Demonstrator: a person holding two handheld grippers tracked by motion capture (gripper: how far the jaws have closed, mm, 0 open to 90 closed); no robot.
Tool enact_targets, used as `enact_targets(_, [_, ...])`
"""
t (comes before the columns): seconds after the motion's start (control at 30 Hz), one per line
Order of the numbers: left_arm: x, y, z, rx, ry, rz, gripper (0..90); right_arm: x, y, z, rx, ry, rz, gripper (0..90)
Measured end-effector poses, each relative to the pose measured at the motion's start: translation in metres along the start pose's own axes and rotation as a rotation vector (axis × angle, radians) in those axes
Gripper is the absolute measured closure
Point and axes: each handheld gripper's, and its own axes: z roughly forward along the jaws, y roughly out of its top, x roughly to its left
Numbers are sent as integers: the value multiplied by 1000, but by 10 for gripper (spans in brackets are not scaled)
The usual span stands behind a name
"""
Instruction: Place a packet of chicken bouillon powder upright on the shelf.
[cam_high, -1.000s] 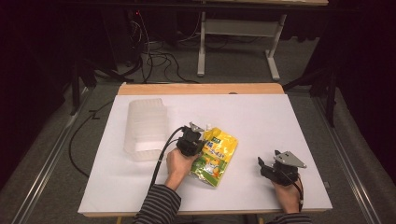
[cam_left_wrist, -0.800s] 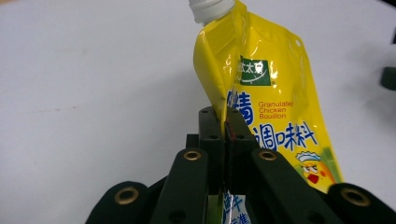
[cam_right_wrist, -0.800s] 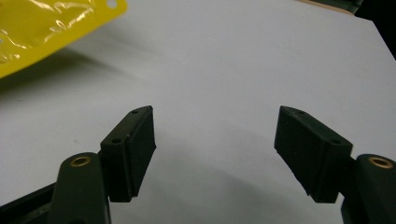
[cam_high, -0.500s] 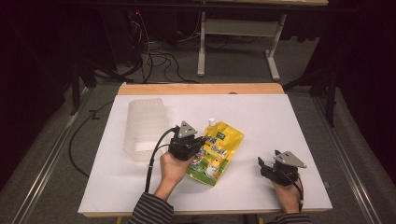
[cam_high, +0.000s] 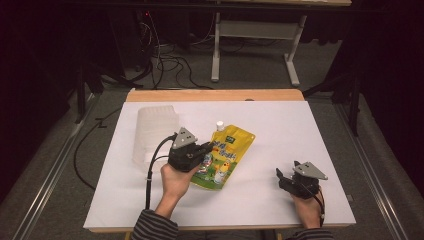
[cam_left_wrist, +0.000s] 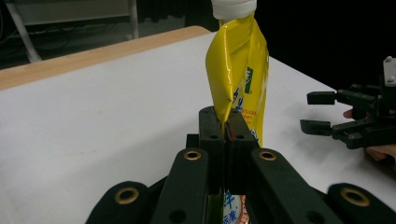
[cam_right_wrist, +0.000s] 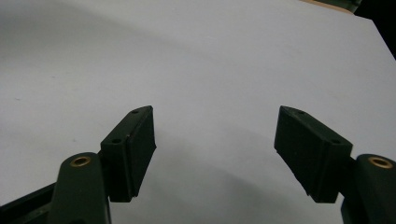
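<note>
A yellow spouted pouch (cam_high: 225, 155) with a white cap (cam_high: 219, 123) is lifted off the white table, cap end away from the person. My left gripper (cam_high: 202, 155) is shut on the pouch's lower left edge; in the left gripper view the pouch (cam_left_wrist: 238, 79) rises from between the pressed jaws, its cap (cam_left_wrist: 233, 7) at the top. My right gripper (cam_high: 281, 177) rests at the table's right front, open, with nothing between its fingers (cam_right_wrist: 133, 149). It also appears in the left gripper view as the far gripper (cam_left_wrist: 317, 112), jaws apart.
A clear plastic bin (cam_high: 155, 132) stands on the white table sheet (cam_high: 290, 125) just left of my left gripper. A wooden edge (cam_high: 215, 95) runs along the table's far side. Cables and a metal stand (cam_high: 250, 45) lie on the floor beyond.
My left gripper has moved left and upward with the pouch, lifting it from flat on the table. The right gripper has stayed in place.
</note>
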Motion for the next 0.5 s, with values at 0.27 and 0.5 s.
enact_targets(0.27, [9,3,-17,-30,26,-4,883,0,0,0,2,0,2,295])
enact_targets(0.5, [18,6,-35,-79,71,-7,882,0,0,0,3,-1,-2,294])
